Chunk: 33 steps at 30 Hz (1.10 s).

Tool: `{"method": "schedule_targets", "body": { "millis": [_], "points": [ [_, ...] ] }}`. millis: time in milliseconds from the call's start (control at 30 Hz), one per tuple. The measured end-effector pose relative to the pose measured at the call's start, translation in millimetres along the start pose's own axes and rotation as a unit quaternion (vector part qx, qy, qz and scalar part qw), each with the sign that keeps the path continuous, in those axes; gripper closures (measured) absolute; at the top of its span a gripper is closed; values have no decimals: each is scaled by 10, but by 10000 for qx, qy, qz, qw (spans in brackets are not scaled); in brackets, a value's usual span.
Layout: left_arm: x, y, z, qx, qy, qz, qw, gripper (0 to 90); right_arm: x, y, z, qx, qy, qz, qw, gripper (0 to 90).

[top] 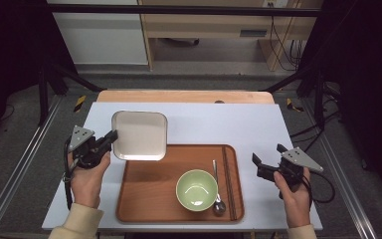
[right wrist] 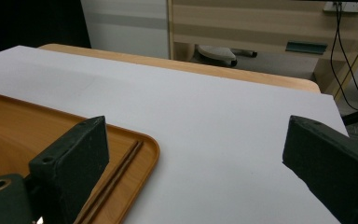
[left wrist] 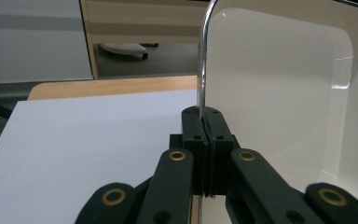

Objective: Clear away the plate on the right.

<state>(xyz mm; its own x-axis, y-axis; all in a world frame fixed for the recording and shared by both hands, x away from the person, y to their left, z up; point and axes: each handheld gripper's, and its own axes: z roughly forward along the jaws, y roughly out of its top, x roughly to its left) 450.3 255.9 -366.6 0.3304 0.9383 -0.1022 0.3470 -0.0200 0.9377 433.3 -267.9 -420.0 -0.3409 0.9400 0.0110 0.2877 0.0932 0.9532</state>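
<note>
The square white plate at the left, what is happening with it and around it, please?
A person's left gripper is shut on the rim of the square white plate, holding it so it overlaps the far left corner of the brown wooden tray. The tray carries a round green bowl, a metal spoon and dark chopsticks. The right gripper is open beside the tray, holding nothing.

No readable text, labels, brands, numbers or signs anywhere. Small grey-blue plate on the cabinet front [top: 252,33] at 12 o'clock past the counter: could be a label, too small and blurred to read. Same plate in the right gripper view [right wrist: 306,47]: no legible characters. White square plate [top: 139,135], green bowl [top: 196,189] and wooden tray [top: 144,184] carry no markings. Yellow-black striped tape on the floor [top: 79,102] at 10 o'clock: a pattern, no lettering.
</note>
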Motion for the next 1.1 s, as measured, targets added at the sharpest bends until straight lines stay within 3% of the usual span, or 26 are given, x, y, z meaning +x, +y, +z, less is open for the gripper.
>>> {"method": "schedule_targets", "body": {
  "millis": [167, 467, 767, 1100],
  "points": [
    [26, -121, -63, 104, -27, -6, 9999, 890, -33, -15, -27, 1, -7, 93, 10000, 79],
    [39, -376, -157, 459, -126, 61, 9988, 890, -22, -25, -33, 63, 30, 47, 10000, 84],
    [-17, -591, -145, 913, -310, 55, 9953, 890, -14, -38, -14, 118, 99, 139, 9998, 83],
    [-102, -683, -59, 1241, -517, 98, 9909, 890, 22, -61, 29, 263, 197, 174, 9993, 77]
  ]
}}
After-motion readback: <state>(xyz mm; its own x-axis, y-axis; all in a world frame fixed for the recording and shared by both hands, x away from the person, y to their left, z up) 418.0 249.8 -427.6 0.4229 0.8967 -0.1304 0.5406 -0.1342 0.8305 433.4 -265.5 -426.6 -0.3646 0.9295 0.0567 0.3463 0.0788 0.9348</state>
